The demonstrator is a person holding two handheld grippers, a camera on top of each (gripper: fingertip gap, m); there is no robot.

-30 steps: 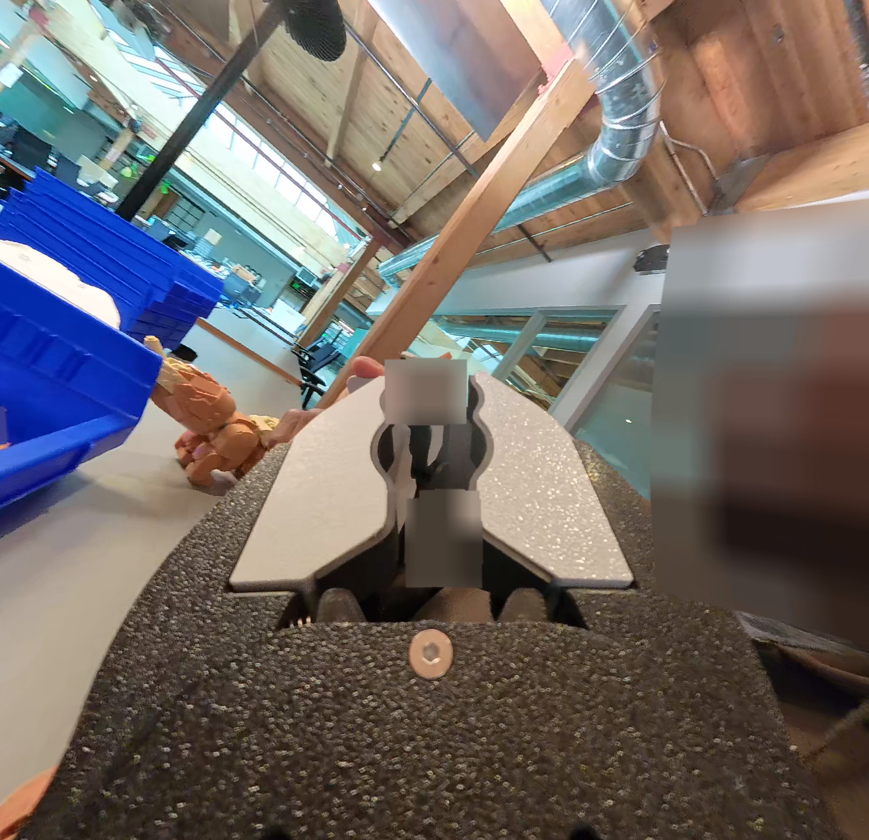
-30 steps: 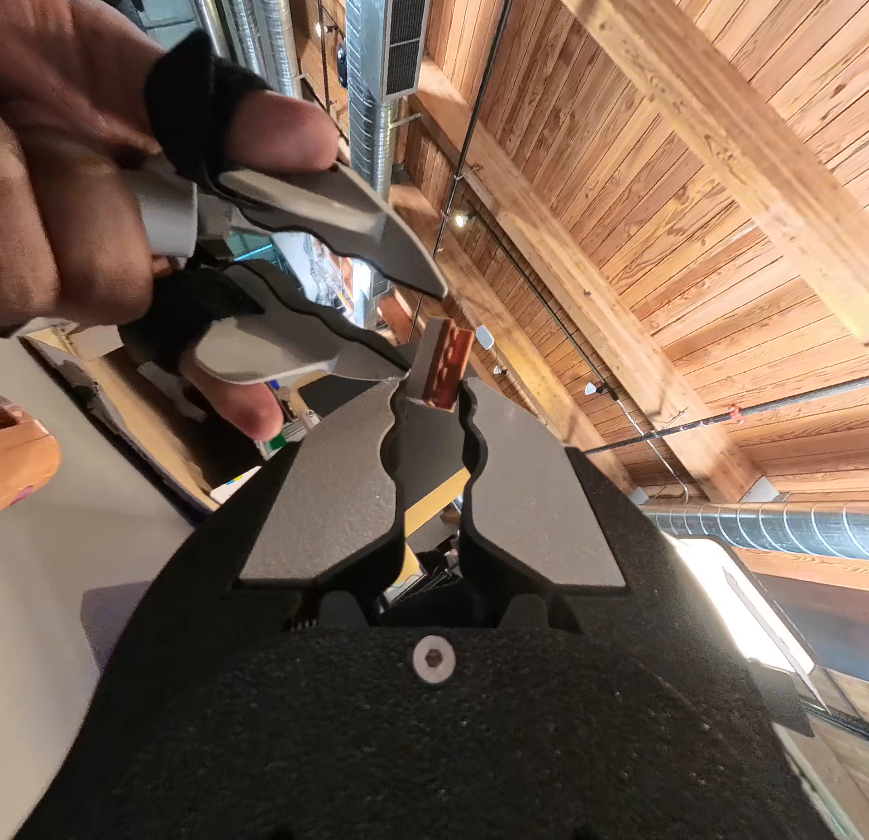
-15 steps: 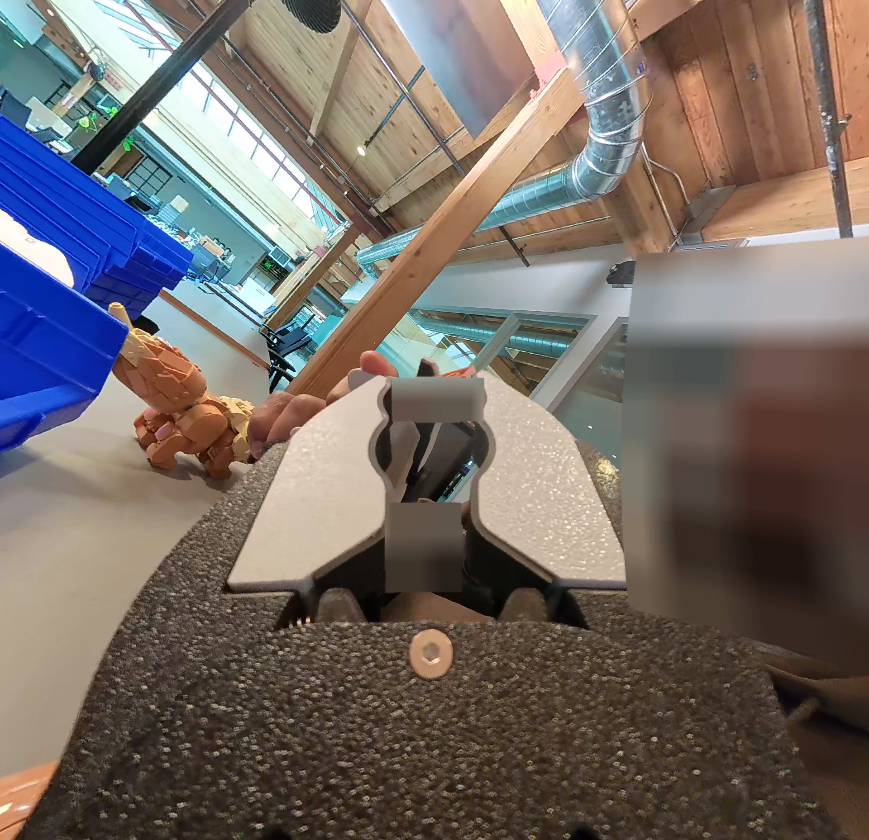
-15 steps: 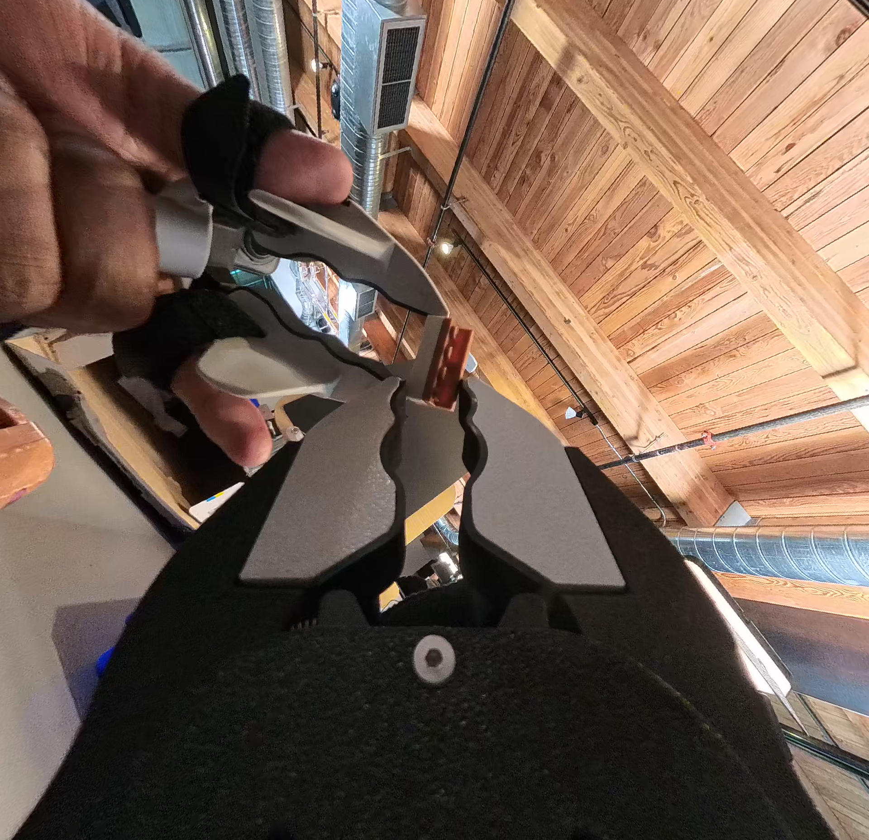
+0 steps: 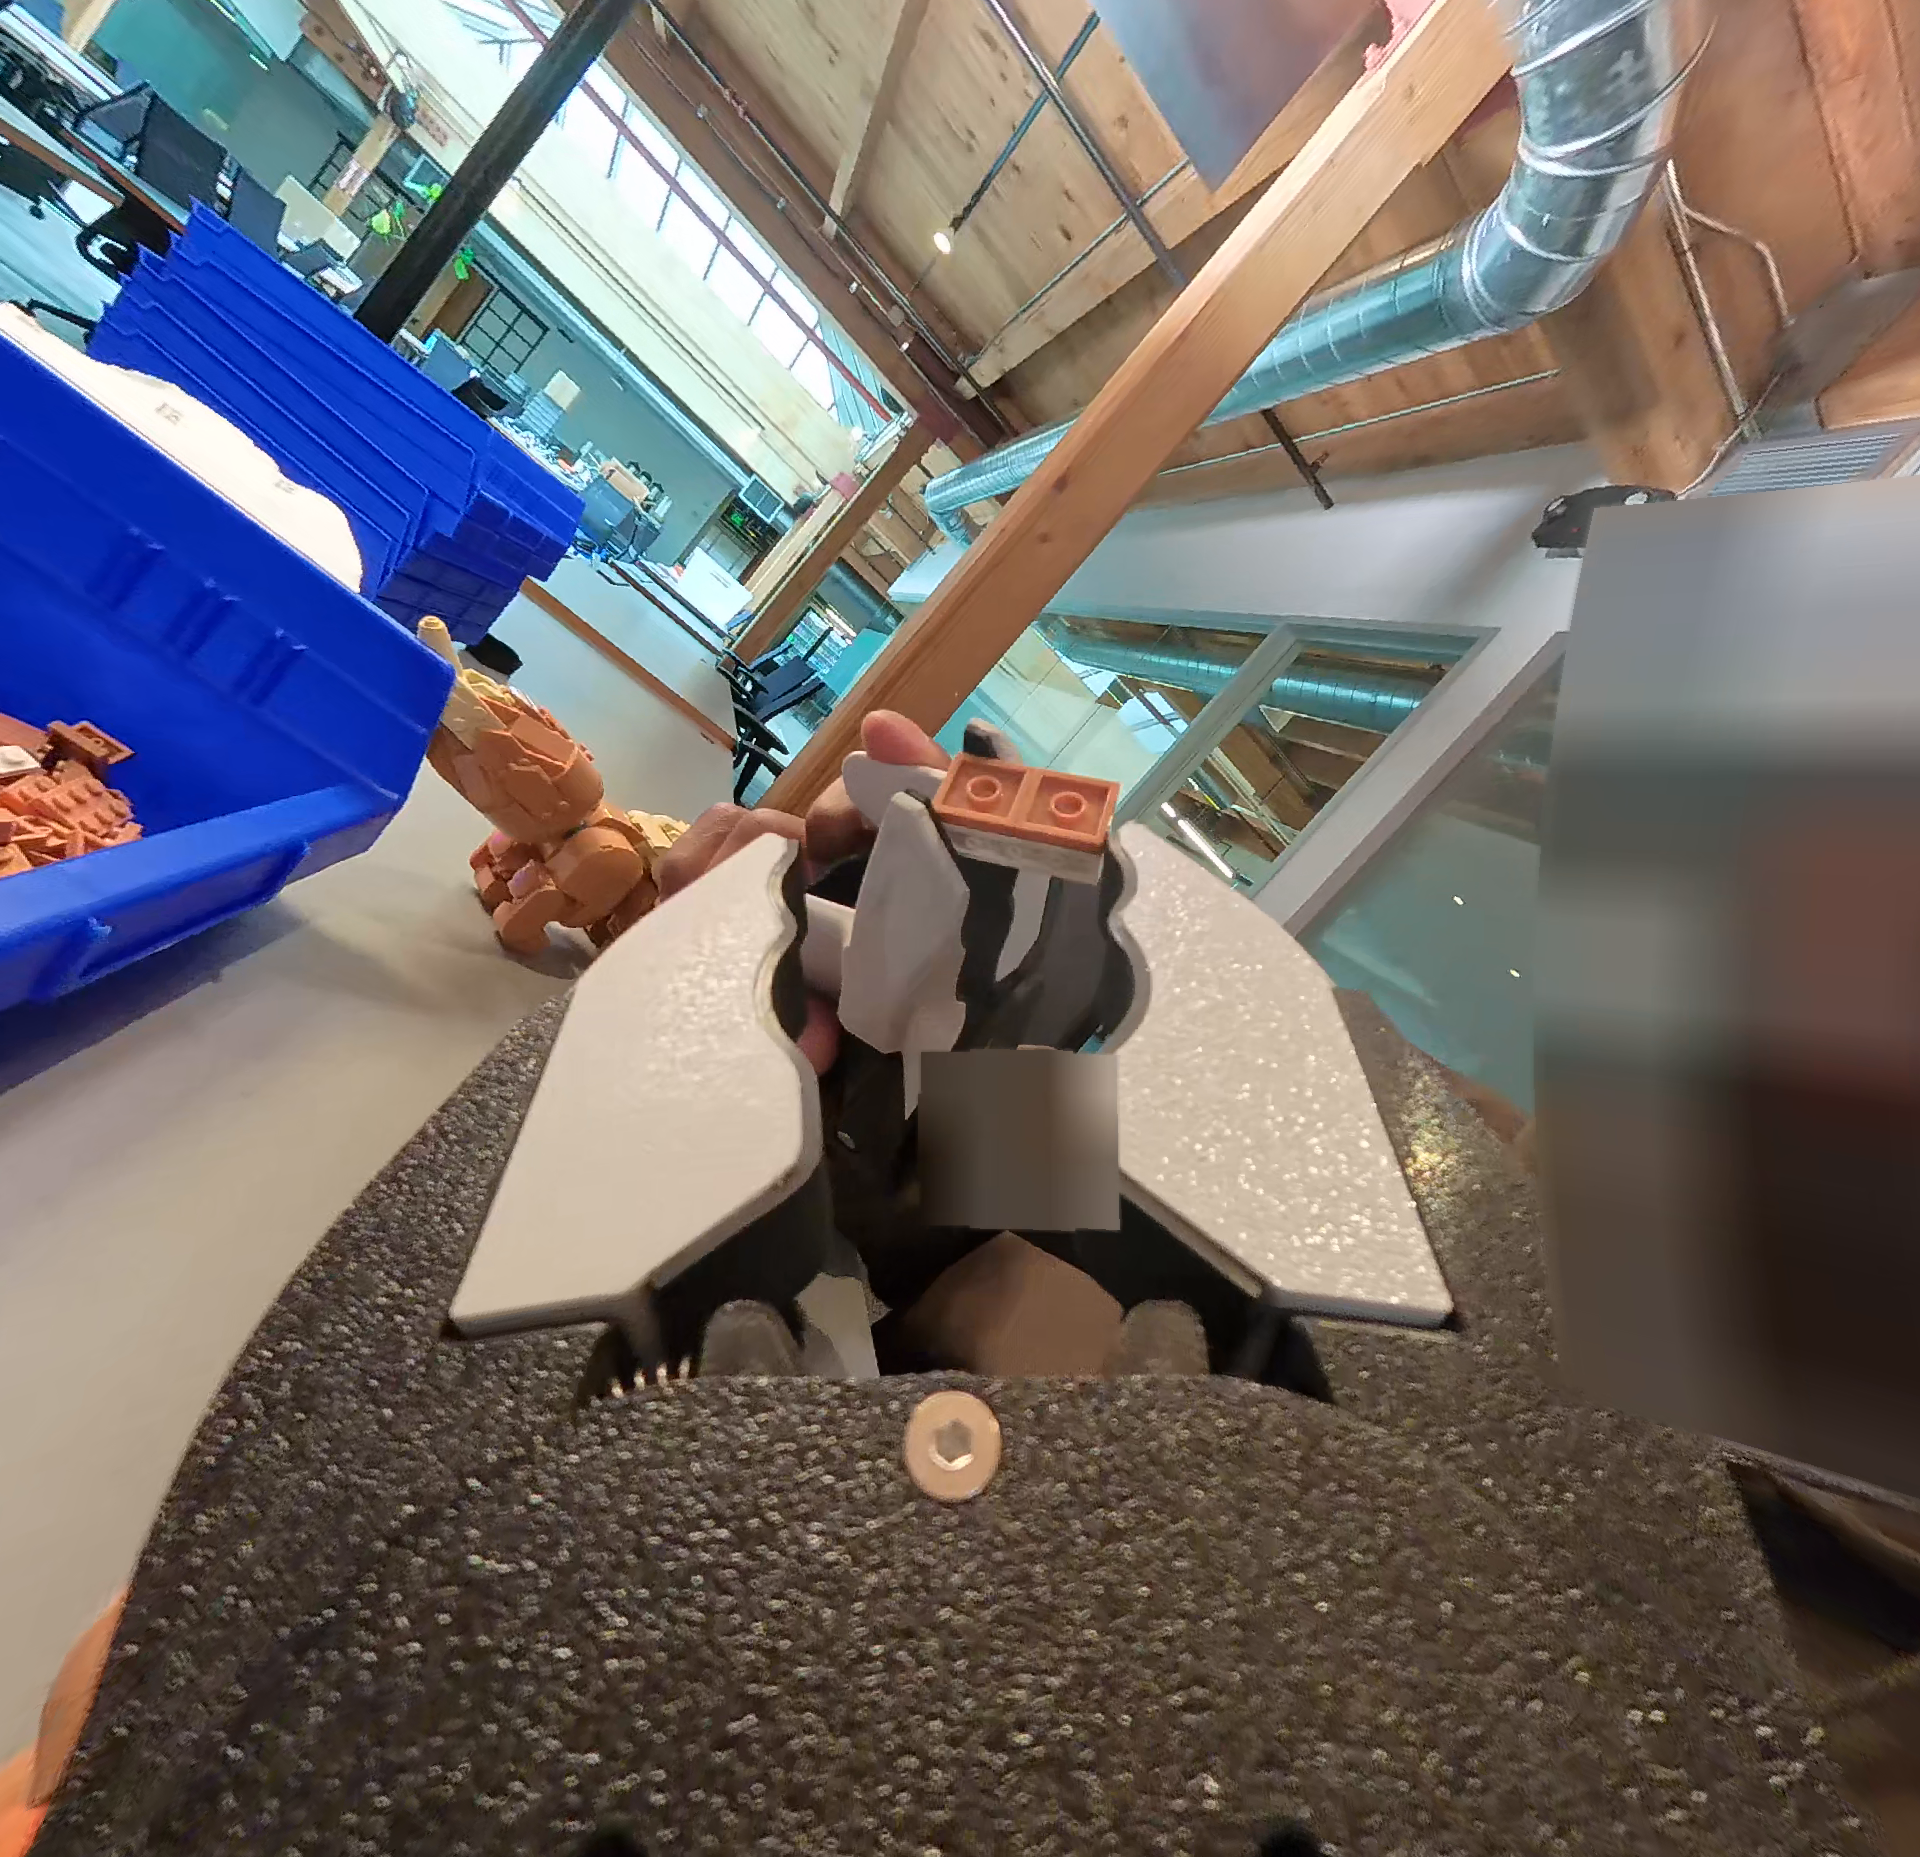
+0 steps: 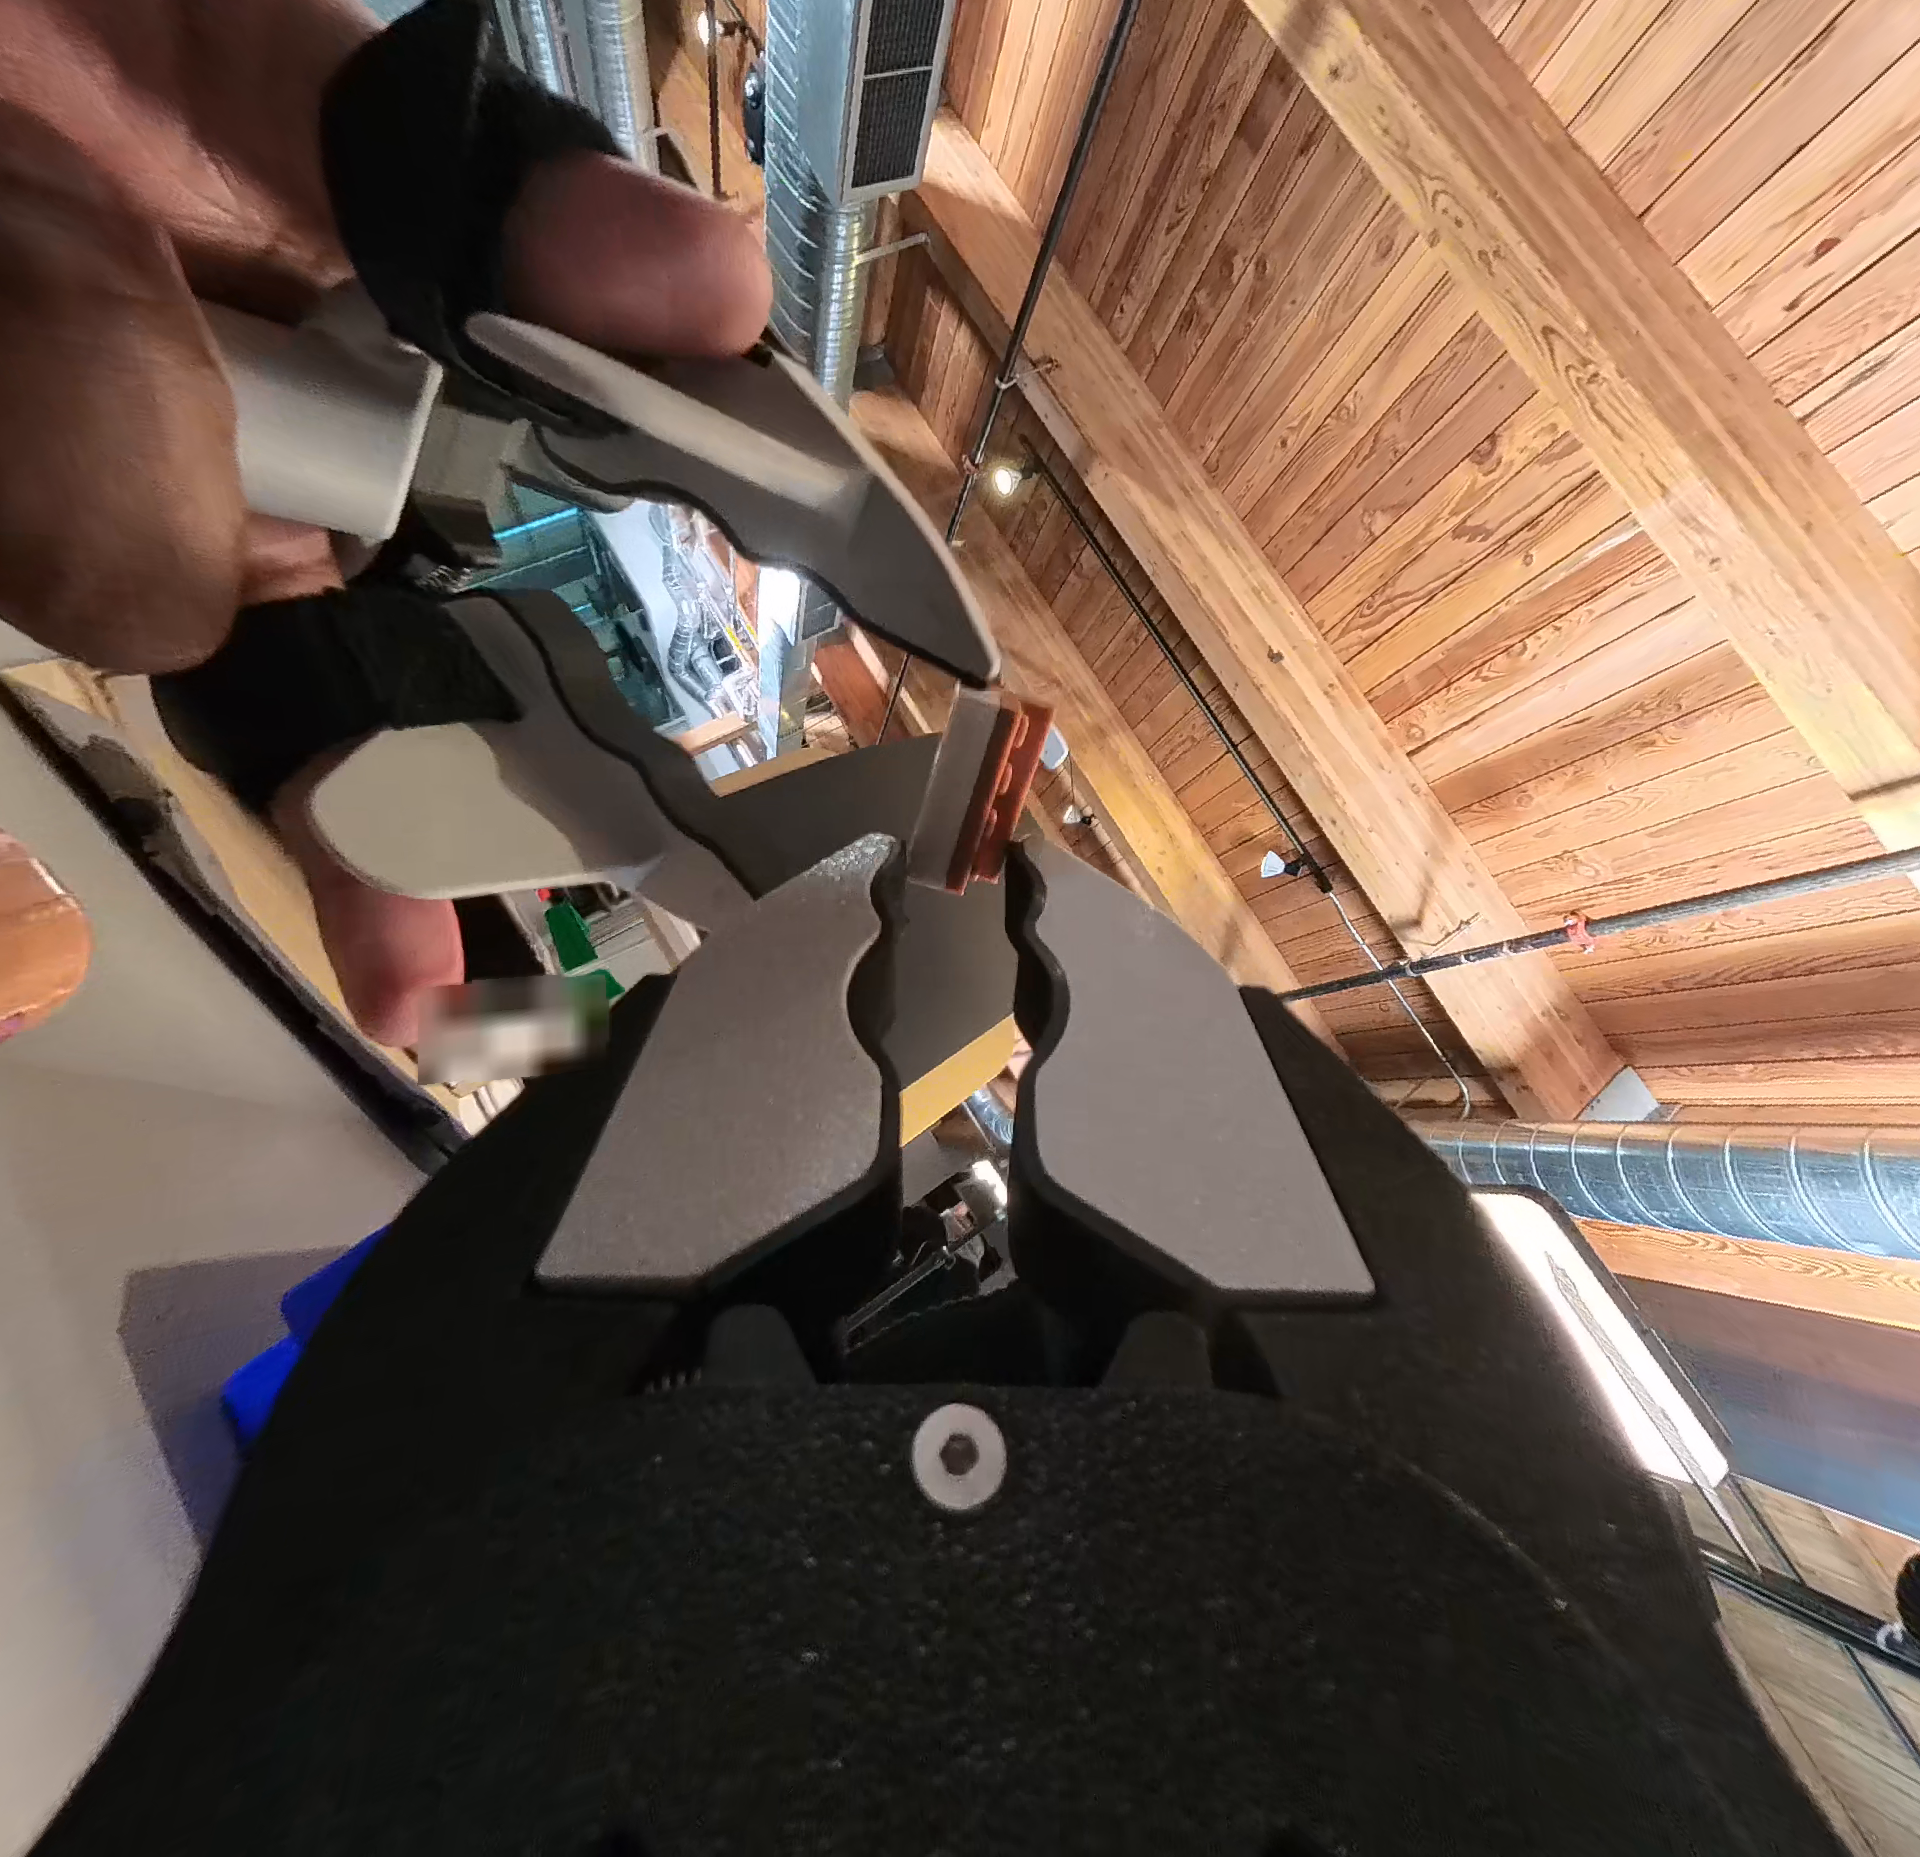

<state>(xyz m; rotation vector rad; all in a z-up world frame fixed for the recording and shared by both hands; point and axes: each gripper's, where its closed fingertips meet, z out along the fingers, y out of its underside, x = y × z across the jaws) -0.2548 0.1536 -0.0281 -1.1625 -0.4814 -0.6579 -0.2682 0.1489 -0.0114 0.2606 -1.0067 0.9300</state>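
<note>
The right gripper (image 6: 956, 857) pinches a small brick (image 6: 982, 799) at its very fingertips: an orange studded plate stacked on a grey one, standing on edge between the dark jaws. The lower end is clamped and the rest sticks out beyond the tips.

The left gripper (image 5: 956, 846) has its pale grey jaws spread wide and holds nothing. In its own view the brick shows just past the tips, in line with the gap. In the right wrist view the left jaws reach in from the upper left. One tip is at the brick's far end, though I cannot tell if it touches, and the other tip is off to the left, apart from it. The left hand (image 6: 135, 301) grips that tool, with black straps over its fingers.

To the left of the left jaws a blue bin (image 5: 208, 664) stands on the grey tabletop (image 5: 208, 1132), with loose orange pieces (image 5: 62, 810) inside. A stack of blue bins (image 5: 343, 425) stands behind it. An orange brick figure (image 5: 540, 831) stands between the bin and the jaws.
</note>
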